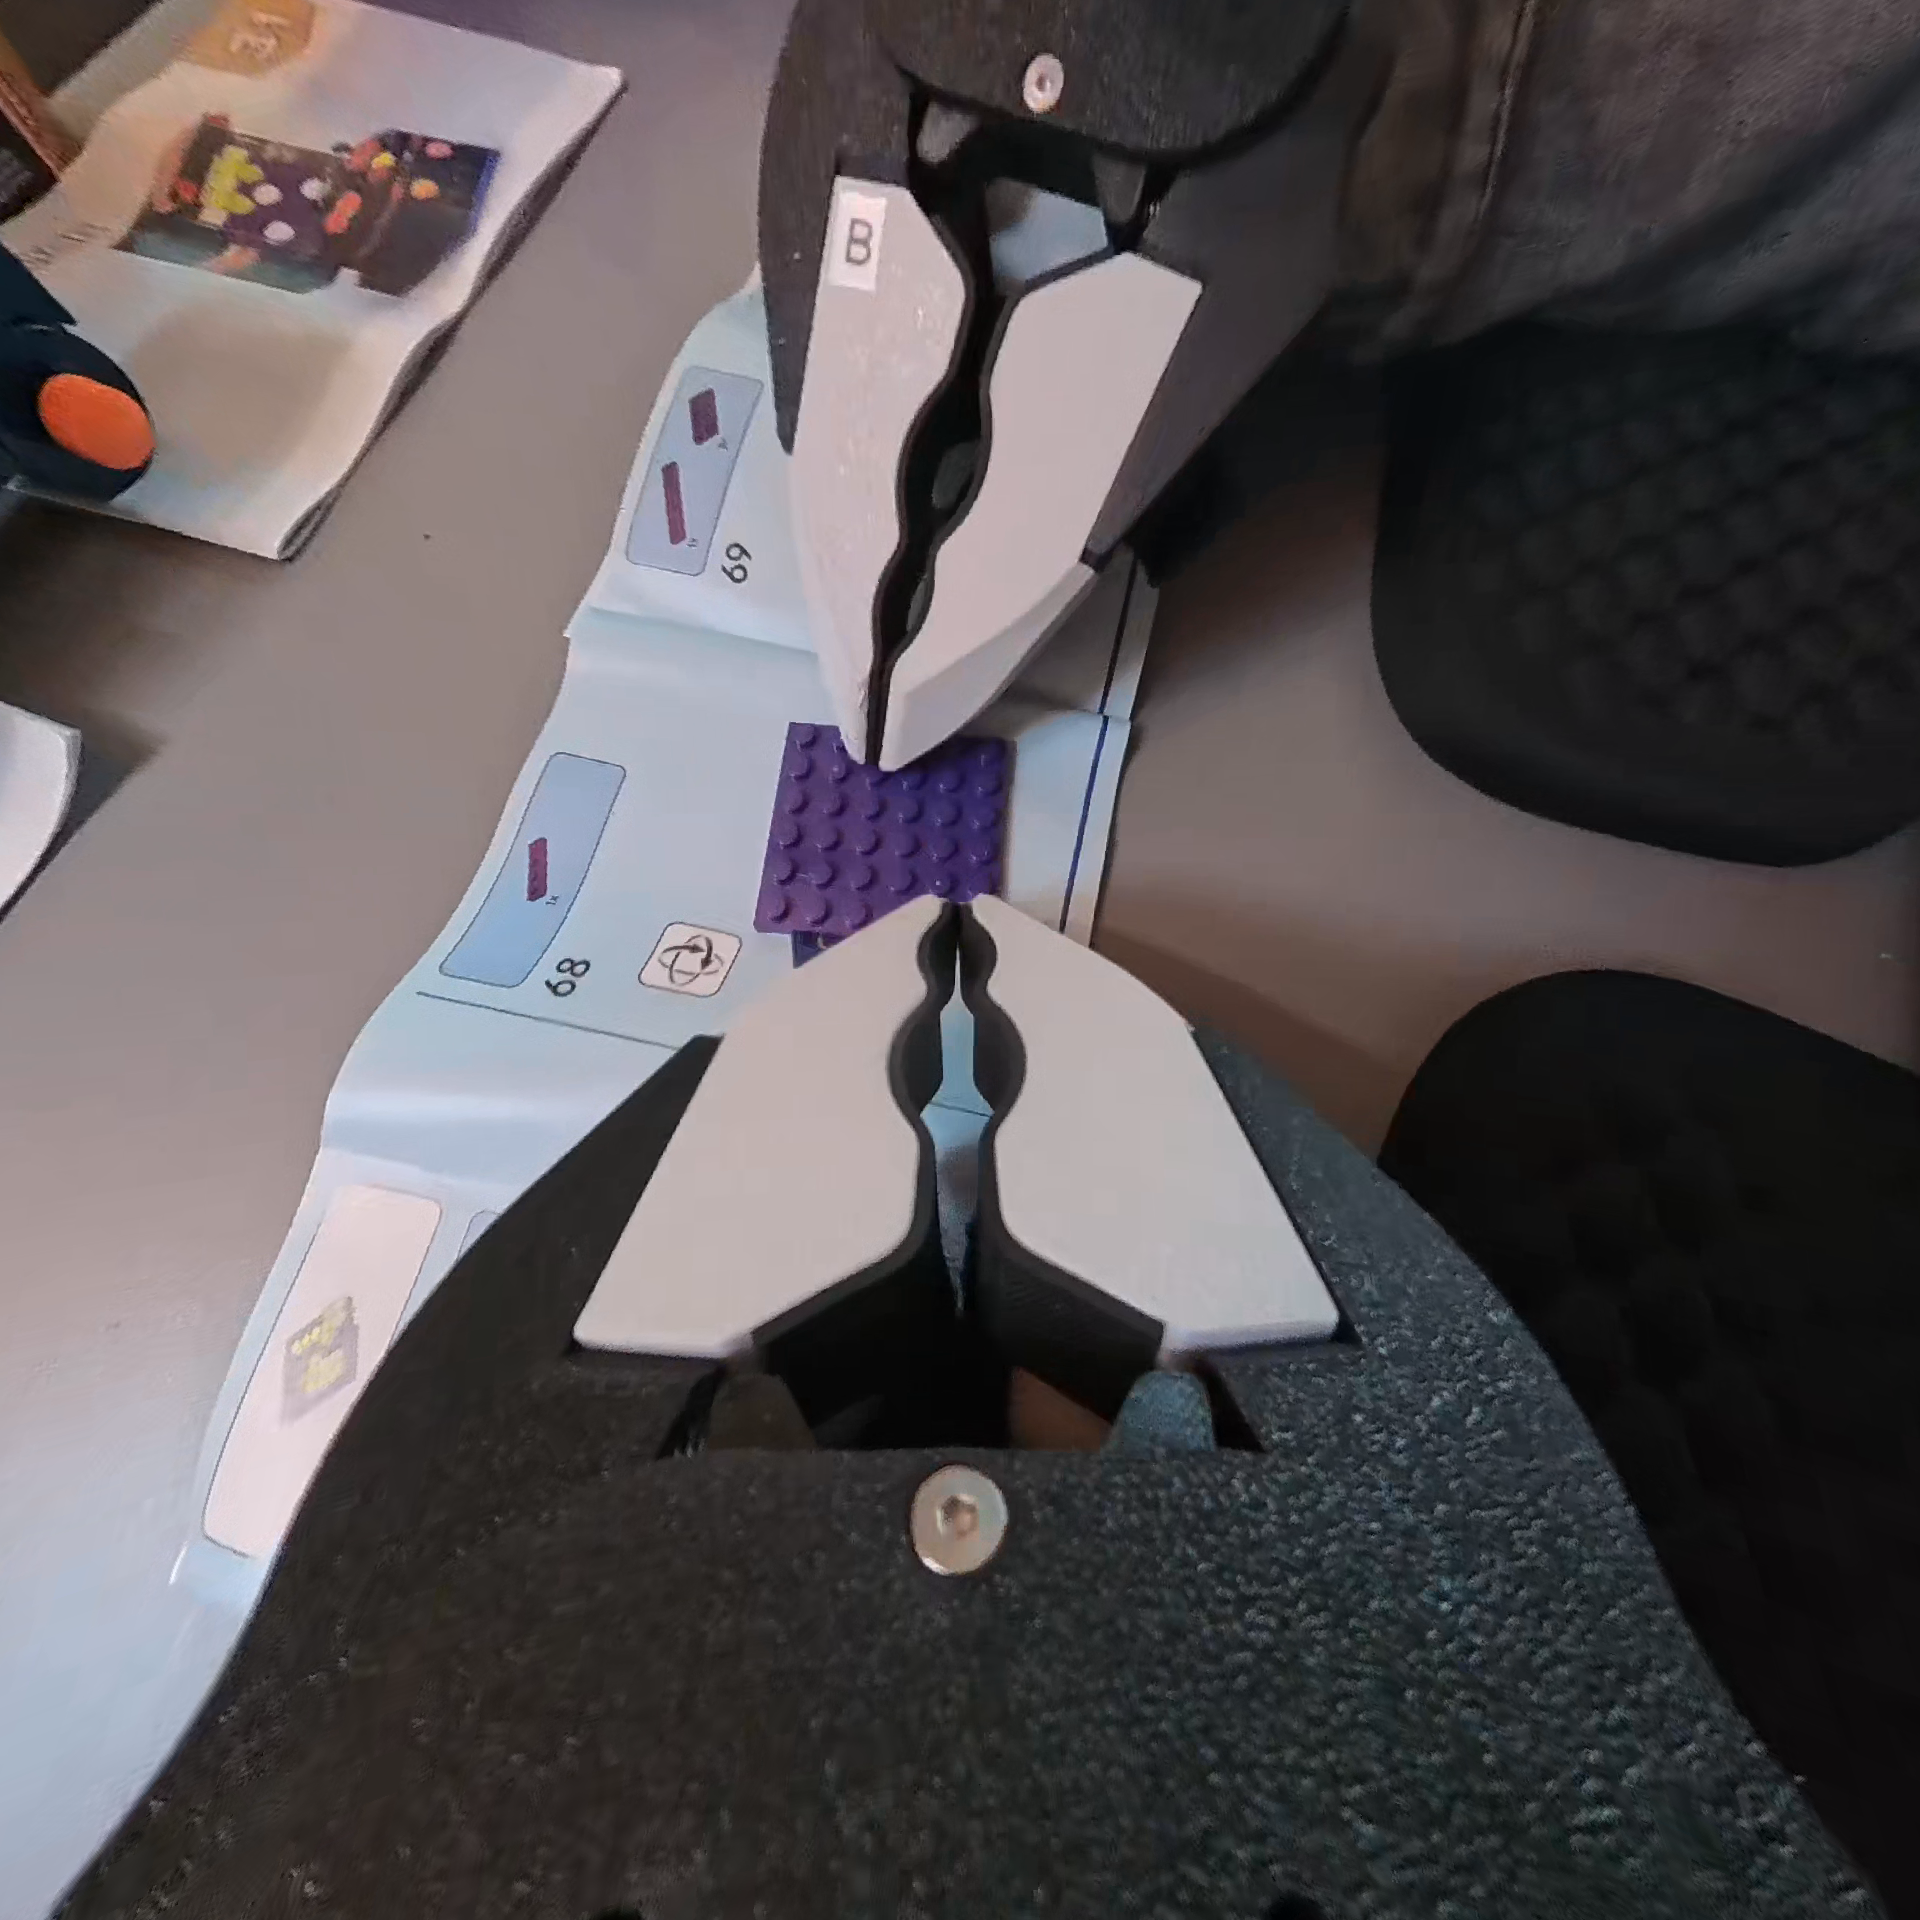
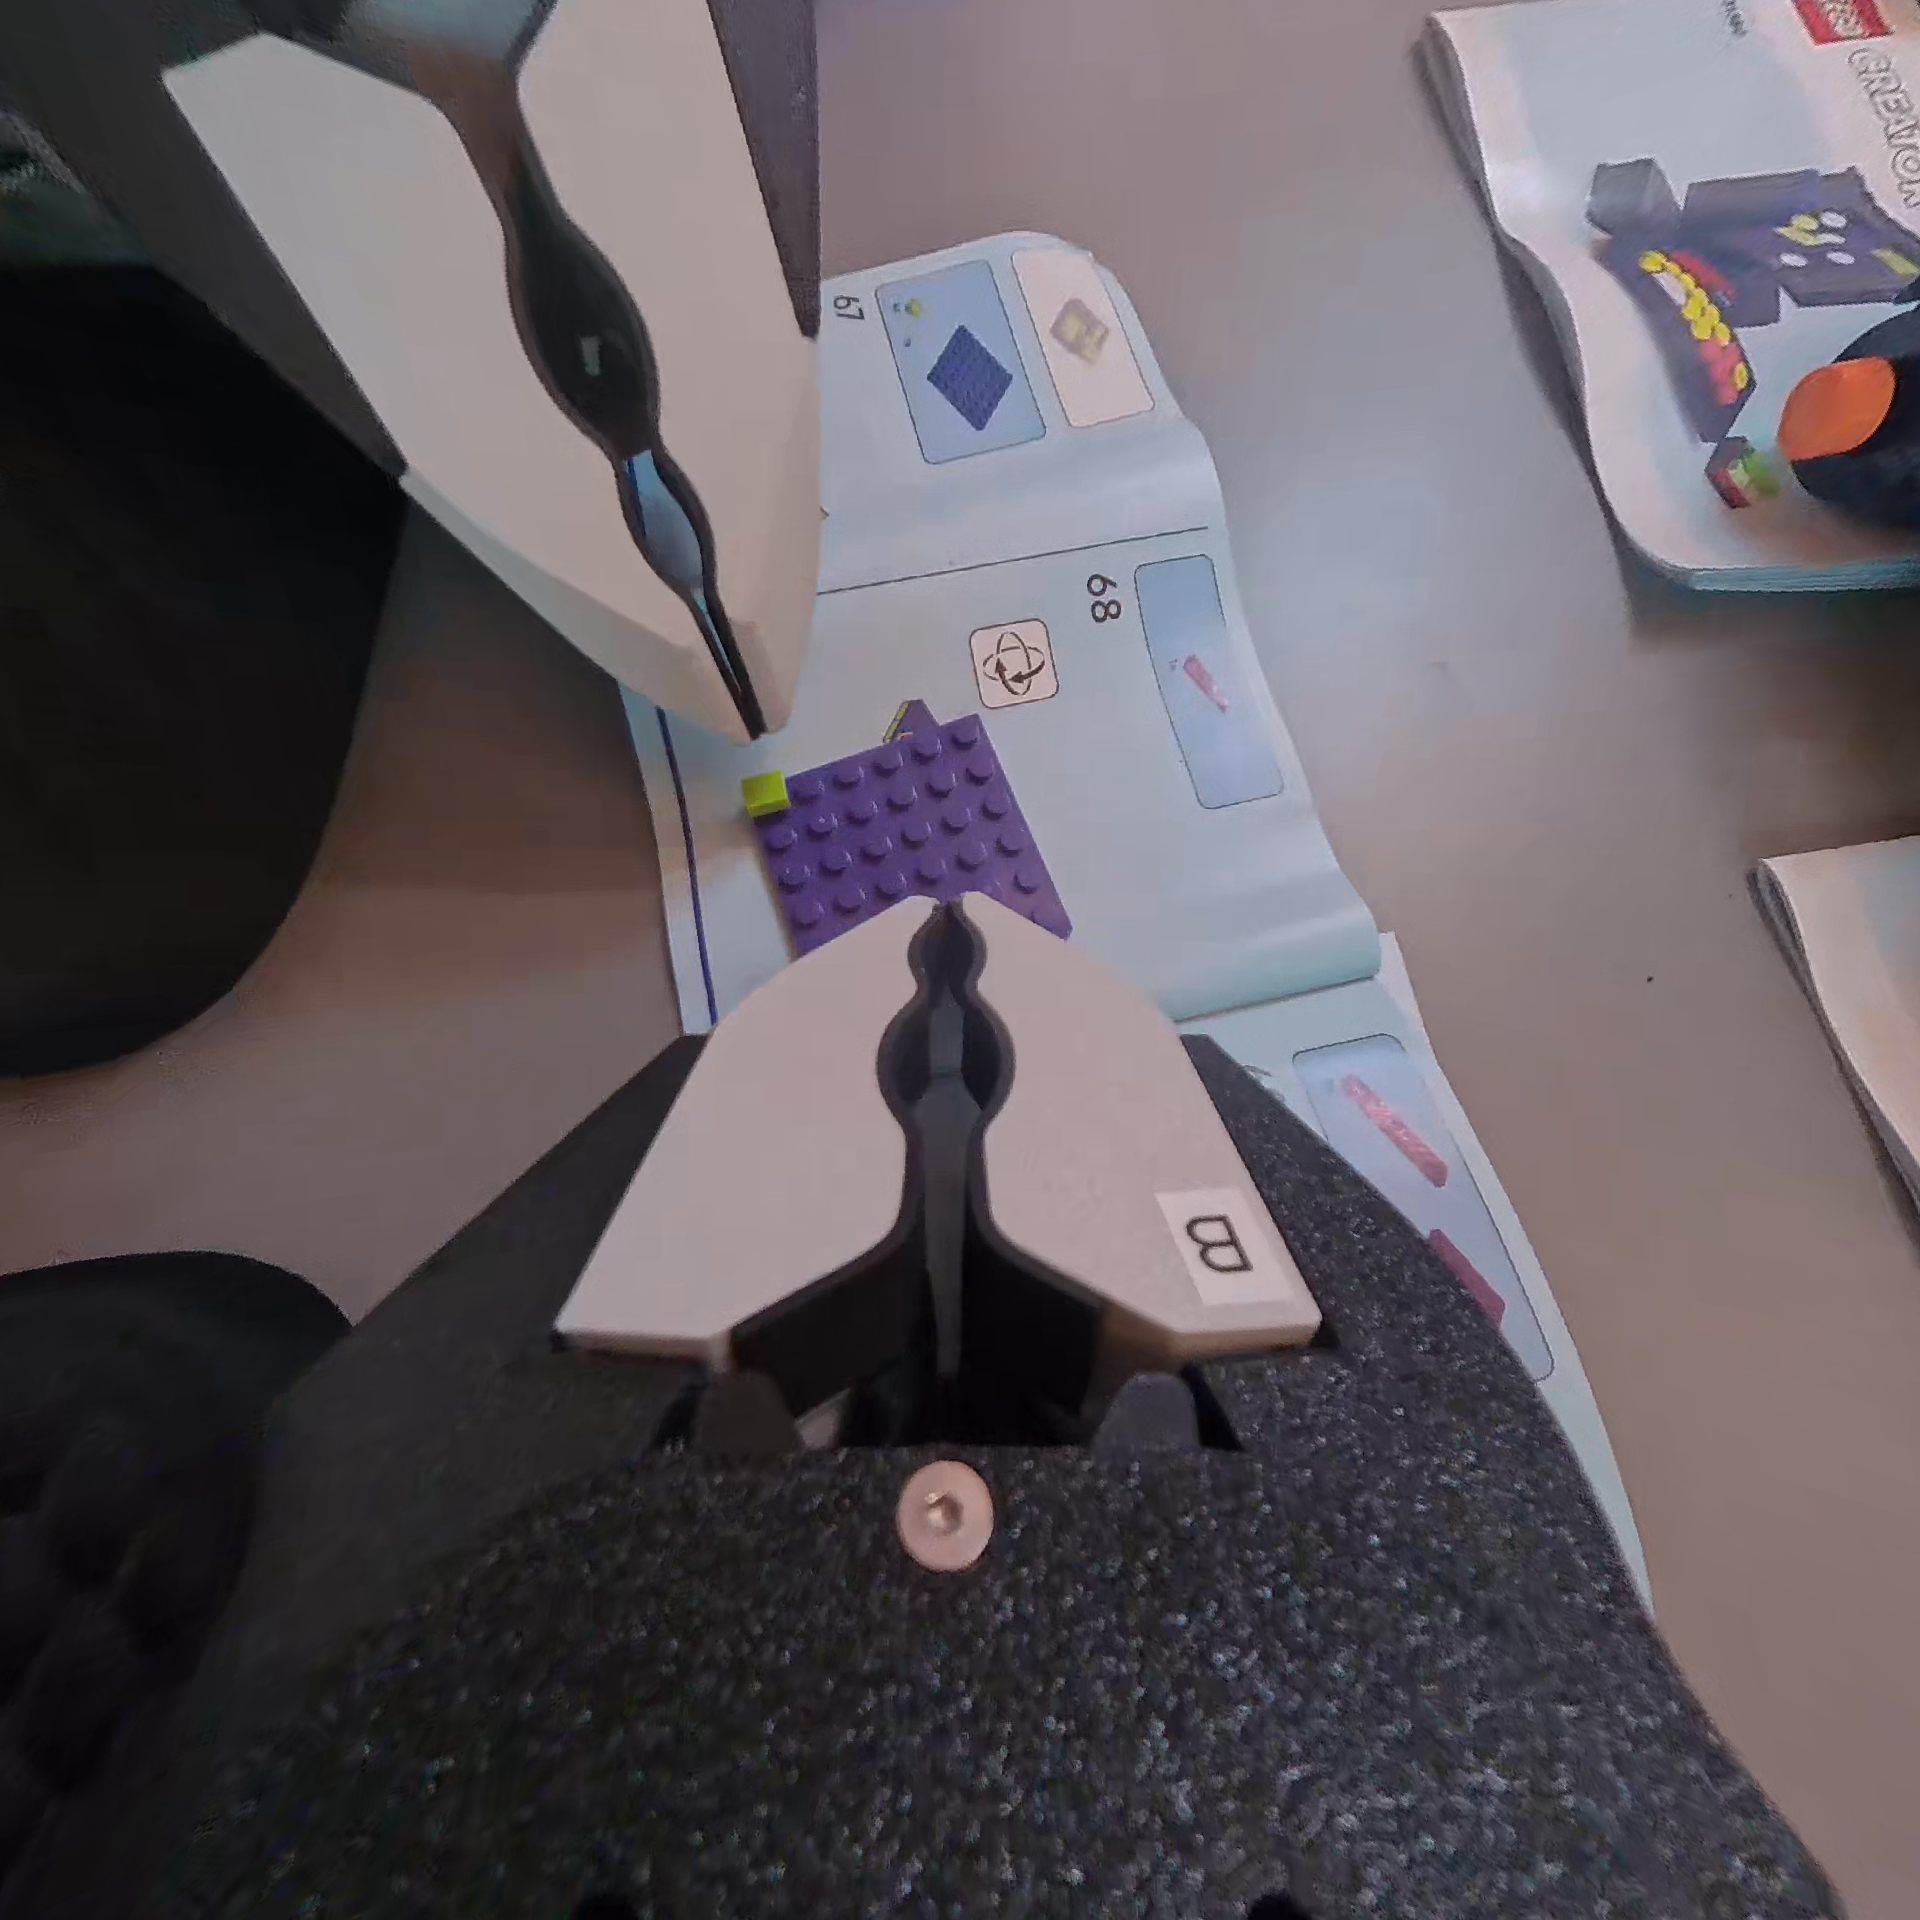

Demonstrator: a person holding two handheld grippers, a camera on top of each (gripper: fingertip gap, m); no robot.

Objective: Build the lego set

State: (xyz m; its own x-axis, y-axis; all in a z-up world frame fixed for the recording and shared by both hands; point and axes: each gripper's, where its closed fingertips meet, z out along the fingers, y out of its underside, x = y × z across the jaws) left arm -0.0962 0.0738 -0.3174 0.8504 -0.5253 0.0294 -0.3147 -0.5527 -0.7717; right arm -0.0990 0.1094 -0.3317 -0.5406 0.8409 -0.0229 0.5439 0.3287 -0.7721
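A purple studded plate (image 1: pixel 894 831) lies flat on the open instruction booklet (image 1: pixel 623 831); it also shows in the right wrist view (image 2: pixel 894 831). A small lime green tile (image 2: pixel 765 792) sits on one corner of the plate. My left gripper (image 1: pixel 951 909) is shut and empty; in the right wrist view its tips (image 2: pixel 758 727) hover just above the lime tile. My right gripper (image 2: pixel 945 909) is shut, with its tips (image 1: pixel 878 753) resting on the plate's opposite edge.
A second closed booklet (image 2: pixel 1662 260) lies on the grey table (image 1: pixel 260 779), with a black object with an orange disc (image 2: pixel 1844 416) on it. More paper (image 2: pixel 1860 987) lies at the right edge. Black mesh chairs (image 1: pixel 1642 582) stand off the table's side.
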